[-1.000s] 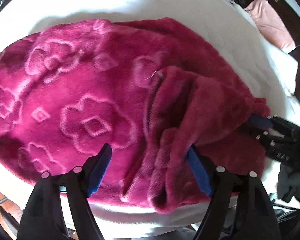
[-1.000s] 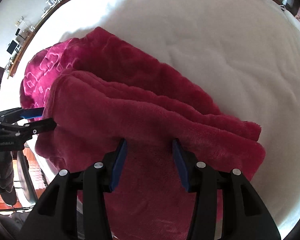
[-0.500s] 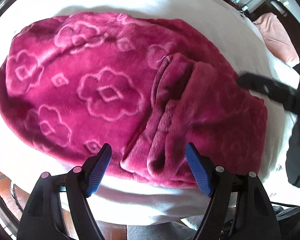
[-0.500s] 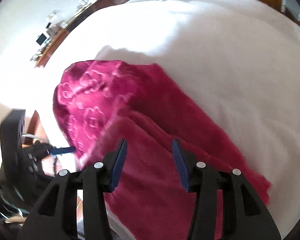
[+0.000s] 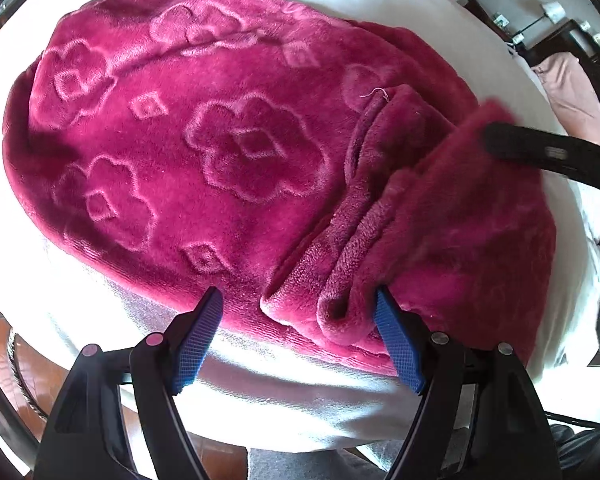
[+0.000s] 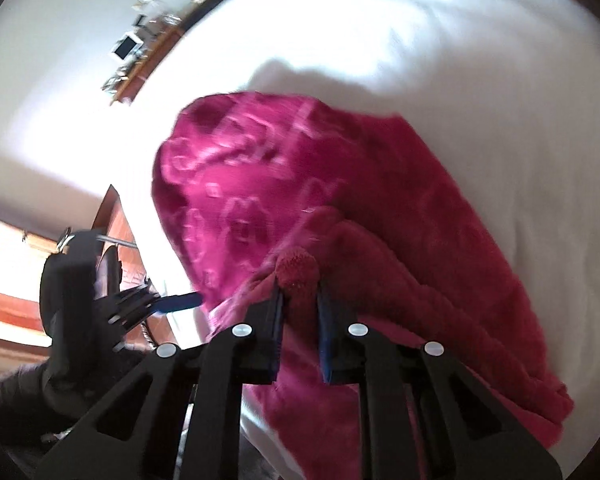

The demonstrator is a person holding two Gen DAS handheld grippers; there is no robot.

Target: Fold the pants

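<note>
Left wrist view: a pair of plush magenta pants (image 5: 236, 148), embossed with flower shapes, lies across a white bed cover (image 5: 284, 392) and fills most of the frame. The left gripper (image 5: 300, 336) sits at the bottom centre with its jaws wide apart, blue pads (image 5: 198, 340) facing inward. A rolled edge of the fabric lies between the jaws, just beside the right-hand pad, but nothing is clamped. At the right of the frame a folded-over layer of the pants rises in a ridge, and the blurred black body of the right gripper (image 5: 540, 156) reaches in from the right edge onto that layer. A pink cloth (image 5: 572, 96) lies at the upper right, well apart from the pants.

Right wrist view: the picture is blurred. The right gripper (image 6: 300, 308) sits at the bottom centre, its jaws closing on a bunched tuft of the magenta pants (image 6: 340, 208), which pokes up between the narrow pads. The rest of the pants spreads from the centre down to the lower right over the white bed cover (image 6: 460, 60). At the lower left the left gripper (image 6: 172, 303) shows, one blue pad pointing at the near edge of the fabric, held by a person's dark sleeve (image 6: 24, 380). A wooden shelf (image 6: 156, 52) with small objects runs across the upper left.
</note>
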